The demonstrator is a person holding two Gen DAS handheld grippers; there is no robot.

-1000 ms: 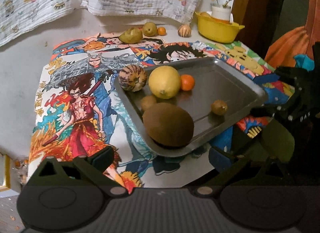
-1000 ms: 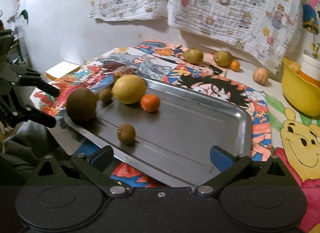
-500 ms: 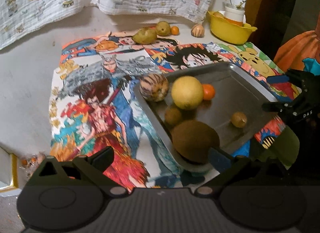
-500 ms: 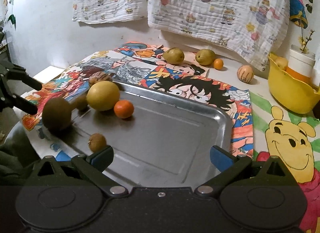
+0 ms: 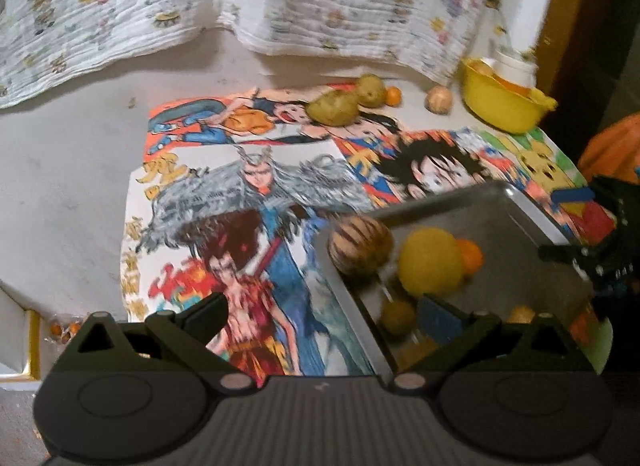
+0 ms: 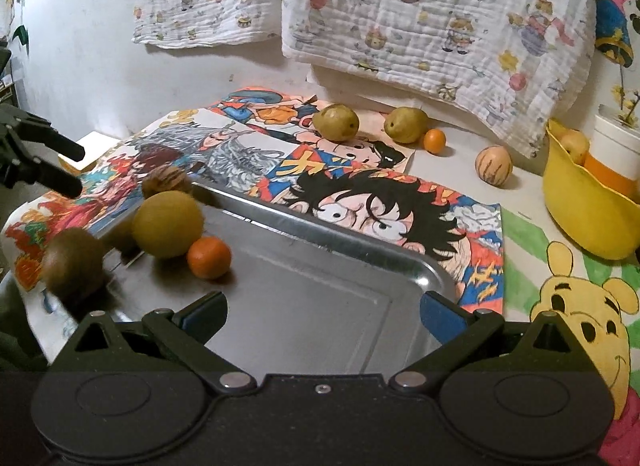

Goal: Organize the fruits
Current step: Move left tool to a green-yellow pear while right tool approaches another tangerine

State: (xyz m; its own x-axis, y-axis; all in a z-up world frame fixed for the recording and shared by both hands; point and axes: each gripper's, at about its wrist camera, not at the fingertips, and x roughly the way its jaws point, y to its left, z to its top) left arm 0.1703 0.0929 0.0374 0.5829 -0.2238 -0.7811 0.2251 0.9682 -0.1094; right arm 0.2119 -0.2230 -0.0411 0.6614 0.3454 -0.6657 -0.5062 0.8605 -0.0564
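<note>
A metal tray (image 6: 320,286) lies on the cartoon-print cloth. At its left end sit a large yellow fruit (image 6: 168,223), a small orange (image 6: 209,257), a big brown fruit (image 6: 74,266) and a striped melon (image 6: 166,179). My right gripper (image 6: 322,312) hangs open over the tray's bare middle, holding nothing. My left gripper (image 5: 322,312) is open and empty above the tray's left rim (image 5: 344,286), close to the striped melon (image 5: 360,244) and the yellow fruit (image 5: 430,262). The left wrist view is blurred. Two pears (image 6: 335,121) (image 6: 406,124) lie at the back.
Beside the pears lie a small orange (image 6: 435,140) and a small striped melon (image 6: 493,165). A yellow bowl (image 6: 588,213) holding fruit stands at the back right, next to a white pot. Printed cloths hang on the wall. The table drops off at the left.
The left gripper has swung left and back, so the tray now sits low at the right of its view. The right gripper has moved in over the tray, hiding the small brown fruit.
</note>
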